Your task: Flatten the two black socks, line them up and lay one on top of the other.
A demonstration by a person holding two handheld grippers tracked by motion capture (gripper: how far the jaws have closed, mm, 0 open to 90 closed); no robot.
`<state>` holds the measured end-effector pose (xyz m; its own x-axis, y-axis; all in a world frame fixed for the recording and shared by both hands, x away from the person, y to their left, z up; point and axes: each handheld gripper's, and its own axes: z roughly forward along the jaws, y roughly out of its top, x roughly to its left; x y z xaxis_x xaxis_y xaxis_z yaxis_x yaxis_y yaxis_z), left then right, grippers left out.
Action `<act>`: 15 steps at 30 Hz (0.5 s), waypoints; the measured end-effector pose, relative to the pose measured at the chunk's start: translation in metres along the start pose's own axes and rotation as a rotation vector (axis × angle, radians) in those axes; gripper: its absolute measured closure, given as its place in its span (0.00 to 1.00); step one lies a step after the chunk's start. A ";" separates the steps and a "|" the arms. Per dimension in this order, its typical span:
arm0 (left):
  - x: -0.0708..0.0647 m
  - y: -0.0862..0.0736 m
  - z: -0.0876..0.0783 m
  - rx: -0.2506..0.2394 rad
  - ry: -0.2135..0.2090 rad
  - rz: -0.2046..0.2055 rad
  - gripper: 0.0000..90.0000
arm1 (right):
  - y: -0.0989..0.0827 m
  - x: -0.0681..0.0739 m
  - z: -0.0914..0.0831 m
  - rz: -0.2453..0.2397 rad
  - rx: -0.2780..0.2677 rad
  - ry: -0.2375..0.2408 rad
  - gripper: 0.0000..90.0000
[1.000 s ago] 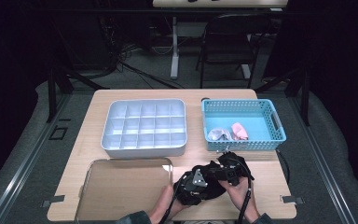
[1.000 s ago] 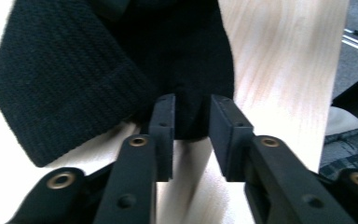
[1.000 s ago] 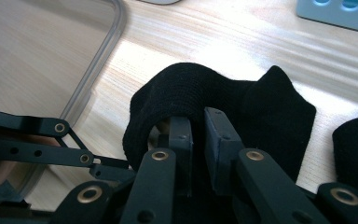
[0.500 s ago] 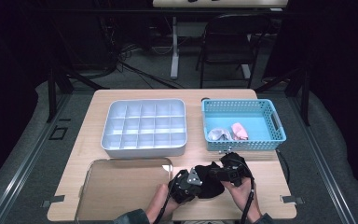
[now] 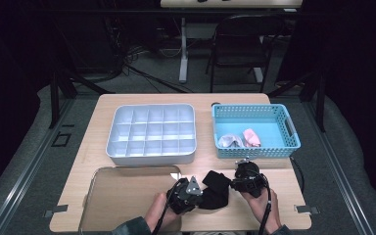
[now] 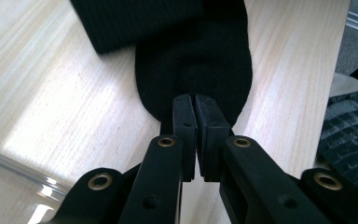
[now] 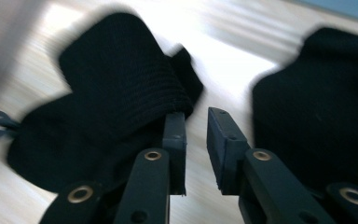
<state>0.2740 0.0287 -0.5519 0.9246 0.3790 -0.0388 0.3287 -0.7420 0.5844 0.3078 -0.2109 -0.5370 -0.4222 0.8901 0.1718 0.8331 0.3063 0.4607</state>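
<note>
At about six o'clock on the wooden table (image 5: 274, 196), close to the near edge, lies a black sock (image 5: 214, 191) with both tools working it. The left gripper (image 6: 195, 105) has its jaws pressed together on the rounded end of that sock — the fabric is pinched between the pads and drawn to a small pucker. The right gripper (image 7: 196, 122) sits at the sock's three o'clock side; its jaws have just been opening, and a narrow gap stands between them with bare table showing through, so they hold nothing (the ribbed cuff merely lies against the outside of one jaw).

Behind, at eleven o'clock, stands a grey compartment tray (image 5: 152, 134); at one o'clock a blue basket (image 5: 257, 111) holds a white sock (image 5: 228, 141) and a pink sock (image 5: 251, 137). A shallow metal tray (image 5: 127, 196) lies at eight o'clock.

The risk, as I judge it: the left grip is on only a small bite of fabric near the edge — a quick pull could let the knit slip free. With the right jaws released, the folded cuff may also flop open, and the sock sits near enough the table's edge to slide off.
</note>
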 end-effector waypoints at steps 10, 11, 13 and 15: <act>-0.001 -0.001 0.000 0.018 -0.016 0.001 0.97 | 0.006 0.010 -0.016 -0.098 -0.040 0.004 0.60; -0.001 -0.001 0.001 0.021 -0.016 0.005 0.97 | 0.010 0.016 -0.018 -0.136 -0.061 0.017 0.56; -0.001 -0.001 0.001 0.022 -0.016 0.007 0.97 | 0.021 0.029 -0.016 -0.216 -0.054 0.027 0.49; -0.001 -0.001 0.000 0.022 -0.016 0.007 0.97 | 0.030 0.043 -0.008 -0.267 -0.037 0.042 0.45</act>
<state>0.2729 0.0288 -0.5528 0.9296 0.3653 -0.0481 0.3266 -0.7567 0.5663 0.3123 -0.1658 -0.5090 -0.6402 0.7645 0.0754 0.6769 0.5150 0.5259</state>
